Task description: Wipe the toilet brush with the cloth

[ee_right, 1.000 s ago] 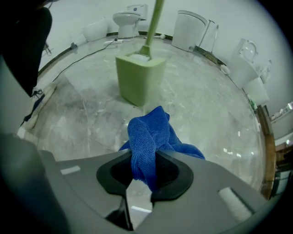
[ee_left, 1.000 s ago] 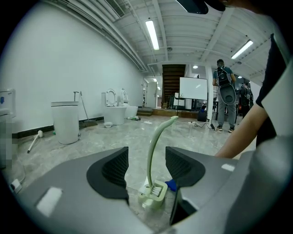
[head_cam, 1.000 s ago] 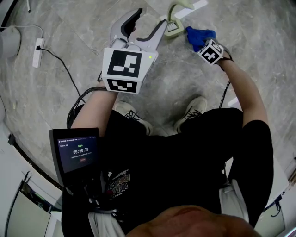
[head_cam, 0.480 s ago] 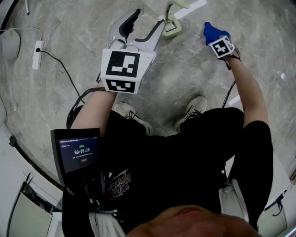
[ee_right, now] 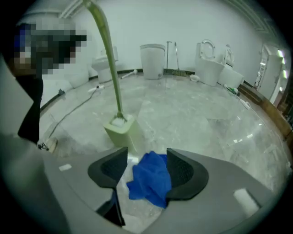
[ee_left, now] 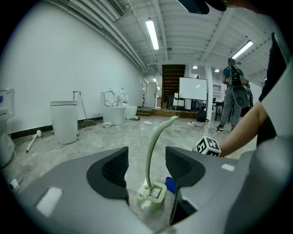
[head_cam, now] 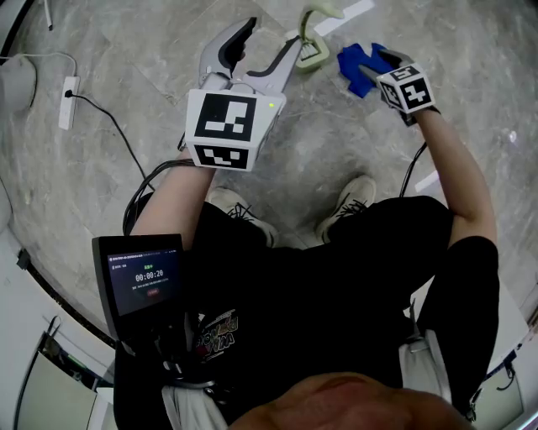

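A pale green toilet brush (head_cam: 319,17) stands in its square holder (head_cam: 313,52) on the marble floor. Its curved handle (ee_left: 155,141) rises beyond my left gripper (head_cam: 267,42), which is open and clear of it. A blue cloth (head_cam: 355,65) lies loose just right of the holder. My right gripper (head_cam: 380,65) hangs over it. Its jaws have just been opening and now stand wide. In the right gripper view the cloth (ee_right: 150,180) shows in the gap between them, and the pads do not press on it. The holder (ee_right: 121,130) sits just beyond.
A white power strip (head_cam: 69,92) with a black cable lies at the left. The person's two shoes (head_cam: 353,197) stand below the grippers. A tablet (head_cam: 143,277) hangs at the waist. A white bin (ee_left: 64,121), toilets (ee_left: 112,112) and a standing person (ee_left: 233,91) are far off.
The right gripper swung right with the cloth bunched in it, then opened. The cloth now lies spread out near the holder. The left gripper has not moved.
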Demonstrator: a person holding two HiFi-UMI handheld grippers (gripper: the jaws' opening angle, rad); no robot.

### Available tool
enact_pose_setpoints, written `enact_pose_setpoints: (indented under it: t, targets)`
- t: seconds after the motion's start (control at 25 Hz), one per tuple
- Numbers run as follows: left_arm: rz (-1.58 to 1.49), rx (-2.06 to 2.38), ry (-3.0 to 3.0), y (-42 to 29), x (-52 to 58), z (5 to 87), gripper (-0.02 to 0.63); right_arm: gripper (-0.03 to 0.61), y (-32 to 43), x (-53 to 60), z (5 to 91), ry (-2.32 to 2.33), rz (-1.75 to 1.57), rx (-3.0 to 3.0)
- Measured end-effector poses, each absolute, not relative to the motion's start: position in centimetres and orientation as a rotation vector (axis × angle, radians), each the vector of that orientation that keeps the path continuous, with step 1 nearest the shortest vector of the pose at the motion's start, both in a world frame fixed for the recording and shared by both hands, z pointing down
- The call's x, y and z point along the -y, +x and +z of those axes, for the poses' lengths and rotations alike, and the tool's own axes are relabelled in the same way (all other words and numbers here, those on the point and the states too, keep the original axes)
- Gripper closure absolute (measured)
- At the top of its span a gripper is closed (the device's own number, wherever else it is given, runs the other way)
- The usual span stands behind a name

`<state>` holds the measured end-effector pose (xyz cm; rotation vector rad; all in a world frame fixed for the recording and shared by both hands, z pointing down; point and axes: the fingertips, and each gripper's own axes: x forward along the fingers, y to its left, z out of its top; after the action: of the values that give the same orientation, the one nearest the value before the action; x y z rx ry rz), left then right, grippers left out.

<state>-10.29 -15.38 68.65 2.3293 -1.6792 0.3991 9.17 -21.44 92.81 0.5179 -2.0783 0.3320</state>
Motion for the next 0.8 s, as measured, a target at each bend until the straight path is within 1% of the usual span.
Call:
enact_pose_setpoints:
  t: [0.08, 0.12, 0.16, 0.2, 0.24, 0.28, 0.32, 0.44, 0.52, 0.56, 0.64, 0.8]
  targets:
    - [0.398, 1.683, 2.328, -10.4, 15.4, 68.7, 0.357, 0.302, 6.6, 21.0, 90.1, 0.498, 0.347, 2.170]
    - [0.395, 1.687, 2.325, -10.4, 15.4, 68.6, 0.357, 0.307, 5.6, 20.9, 88.8, 0.496, 0.345, 2.209]
    - [0.390, 1.690, 2.323, -10.4, 15.4, 68.6, 0.357, 0.391, 4.8, 20.9, 87.2, 0.505, 0.346, 2.250]
    - [0.384, 1.694, 2.322, -10.5, 15.4, 68.5, 0.357, 0.508, 4.1, 20.9, 85.4, 0.519, 0.352, 2.301]
    - [0.376, 1.699, 2.322, -10.5, 15.4, 68.3, 0.357, 0.509, 3.3, 20.9, 83.4, 0.531, 0.365, 2.362]
    - [0.368, 1.704, 2.323, -10.6, 15.4, 68.1, 0.357, 0.530, 2.6, 20.8, 81.3, 0.539, 0.372, 2.422]
    - [0.358, 1.709, 2.324, -10.6, 15.3, 67.9, 0.357, 0.574, 2.0, 20.5, 79.3, 0.546, 0.364, 2.471]
    - [0.319, 1.727, 2.338, -10.7, 15.1, 67.0, 0.368, 0.575, 0.9, 19.7, 74.3, 0.562, 0.270, 2.550]
    - [0.309, 1.738, 2.351, -10.7, 15.0, 66.4, 0.391, 0.577, 0.5, 19.1, 71.3, 0.573, 0.218, 2.601]
    - [0.310, 1.751, 2.351, -10.8, 14.9, 66.2, 0.417, 0.577, 0.5, 18.8, 70.1, 0.581, 0.193, 2.625]
    - [0.306, 1.787, 2.335, -11.0, 14.7, 65.9, 0.516, 0.577, 0.6, 18.1, 68.4, 0.593, 0.167, 2.659]
    - [0.257, 1.812, 2.298, -12.1, 14.8, 64.0, 0.518, 0.577, 0.2, 17.9, 65.7, 0.631, 0.267, 2.690]
